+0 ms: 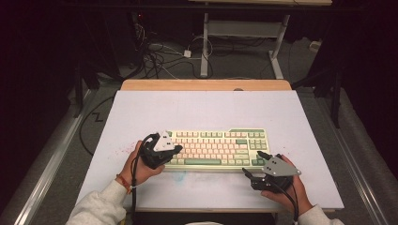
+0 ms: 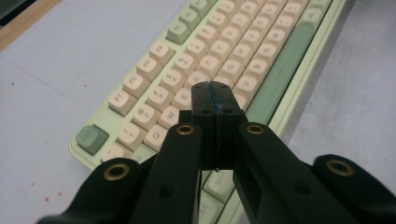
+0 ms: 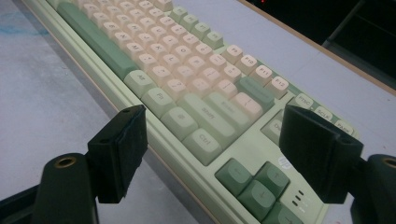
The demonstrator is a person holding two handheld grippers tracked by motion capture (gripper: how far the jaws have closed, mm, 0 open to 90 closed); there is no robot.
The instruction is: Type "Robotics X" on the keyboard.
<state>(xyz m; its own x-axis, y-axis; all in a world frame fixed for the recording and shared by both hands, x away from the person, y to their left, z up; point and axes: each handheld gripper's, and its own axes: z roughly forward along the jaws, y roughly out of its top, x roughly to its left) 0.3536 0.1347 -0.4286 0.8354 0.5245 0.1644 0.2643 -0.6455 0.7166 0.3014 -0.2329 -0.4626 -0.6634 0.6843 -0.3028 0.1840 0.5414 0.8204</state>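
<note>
We see a pale green mechanical keyboard [image 1: 217, 147] with cream and pink keycaps and darker green accent keys lying flat, toward the near half of a light grey table [image 1: 202, 110], its long side running across the person's front.

The left gripper [image 1: 174, 151] sits over the keyboard's left end. In the left gripper view its two black fingers [image 2: 205, 105] are pressed together with nothing between them, their tips poised above the letter rows just left of the long green space bar [image 2: 280, 77]; we cannot tell whether the tips touch a key. The left hand [image 1: 137, 165], in a pale sleeve with a red band at the wrist, holds the gripper from the near side.

The right gripper [image 1: 253, 165] rests near the keyboard's right front corner. In the right gripper view its fingers [image 3: 119, 151] stand wide apart and hold nothing, and between them we see the keyboard's right end, with the dark green arrow keys [image 3: 254, 184] closest. The right hand [image 1: 287, 192] holds this gripper at the table's near edge.

Beyond the table, tangled cables [image 1: 159, 58] lie on the dark floor.
</note>
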